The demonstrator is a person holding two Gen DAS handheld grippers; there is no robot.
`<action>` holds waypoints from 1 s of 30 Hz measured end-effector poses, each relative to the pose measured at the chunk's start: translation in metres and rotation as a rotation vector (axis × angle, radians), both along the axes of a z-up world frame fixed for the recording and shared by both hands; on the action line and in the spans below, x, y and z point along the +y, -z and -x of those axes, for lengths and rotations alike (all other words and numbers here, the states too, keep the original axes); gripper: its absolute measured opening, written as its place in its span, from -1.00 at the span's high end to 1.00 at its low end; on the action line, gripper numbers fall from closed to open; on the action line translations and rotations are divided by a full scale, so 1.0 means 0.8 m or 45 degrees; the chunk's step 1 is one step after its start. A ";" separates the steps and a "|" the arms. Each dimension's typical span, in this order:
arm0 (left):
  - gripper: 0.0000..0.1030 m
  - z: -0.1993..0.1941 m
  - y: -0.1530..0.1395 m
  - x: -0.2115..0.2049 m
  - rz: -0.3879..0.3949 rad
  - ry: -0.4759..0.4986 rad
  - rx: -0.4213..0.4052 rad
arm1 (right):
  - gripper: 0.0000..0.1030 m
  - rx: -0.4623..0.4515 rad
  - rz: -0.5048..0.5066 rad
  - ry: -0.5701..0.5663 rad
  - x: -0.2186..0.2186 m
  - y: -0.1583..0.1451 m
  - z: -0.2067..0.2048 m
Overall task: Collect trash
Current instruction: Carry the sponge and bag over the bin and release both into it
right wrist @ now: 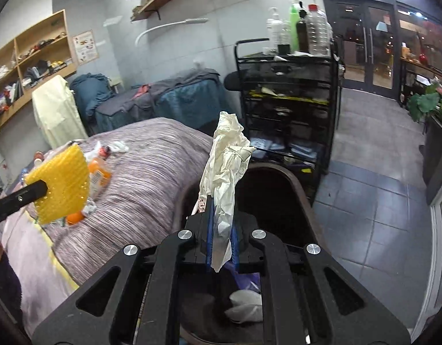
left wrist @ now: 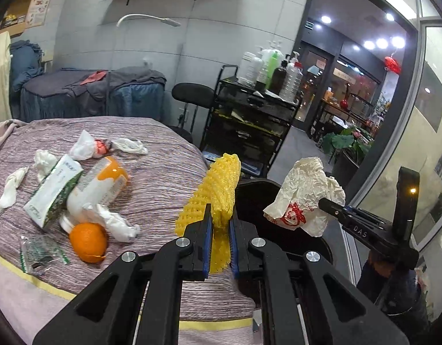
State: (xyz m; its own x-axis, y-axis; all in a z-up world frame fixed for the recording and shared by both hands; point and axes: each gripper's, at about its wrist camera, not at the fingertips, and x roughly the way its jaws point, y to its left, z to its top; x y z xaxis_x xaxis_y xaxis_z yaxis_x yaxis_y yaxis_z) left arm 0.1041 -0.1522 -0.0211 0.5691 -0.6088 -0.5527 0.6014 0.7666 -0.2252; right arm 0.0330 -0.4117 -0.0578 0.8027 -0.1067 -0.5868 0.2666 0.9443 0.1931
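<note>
Trash in both claws: left claw point(left wrist: 220, 224) clenched on yellow foam net point(left wrist: 218, 189), right claw point(right wrist: 222, 230) clenched on crumpled white bag point(right wrist: 225, 169), both held up over the dark bin point(right wrist: 278, 198) beside the bed point(left wrist: 151, 178), likely for dropping; orange point(left wrist: 88, 241), bottle point(left wrist: 103, 184), tissues point(left wrist: 117, 222) left on the bed

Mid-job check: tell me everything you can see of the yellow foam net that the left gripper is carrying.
The yellow foam mesh fruit sleeve is a soft, open-lattice net, flattened and slightly curved. It stands upright, its lower part pinched between the blue pads of the left gripper, its top free. It hangs in the air past the bed's edge, near the dark bin. Only the gripper touches it.
</note>
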 end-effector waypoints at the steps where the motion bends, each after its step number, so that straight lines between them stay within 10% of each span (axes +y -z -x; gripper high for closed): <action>1: 0.80 0.000 0.002 -0.007 -0.004 0.018 0.005 | 0.79 0.015 0.003 0.011 -0.004 0.005 0.001; 10: 0.80 0.000 0.016 -0.050 -0.044 0.116 0.052 | 0.72 0.139 -0.038 0.056 -0.023 0.051 -0.004; 14: 0.80 0.000 0.024 -0.063 -0.061 0.142 0.070 | -0.09 0.162 -0.069 0.082 -0.025 0.067 -0.004; 17: 0.80 0.002 0.026 -0.071 -0.073 0.158 0.073 | -0.22 0.165 -0.079 0.100 -0.027 0.072 -0.002; 30: 0.80 0.005 0.029 -0.127 -0.110 0.280 0.091 | -0.30 0.074 -0.085 0.243 -0.057 0.053 0.022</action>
State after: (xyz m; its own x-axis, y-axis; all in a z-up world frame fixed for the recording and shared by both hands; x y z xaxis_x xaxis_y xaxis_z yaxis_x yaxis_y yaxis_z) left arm 0.1004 -0.2540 -0.0444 0.3857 -0.6624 -0.6423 0.7409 0.6372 -0.2122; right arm 0.0151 -0.4570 -0.1004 0.7361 -0.2133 -0.6424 0.4523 0.8611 0.2323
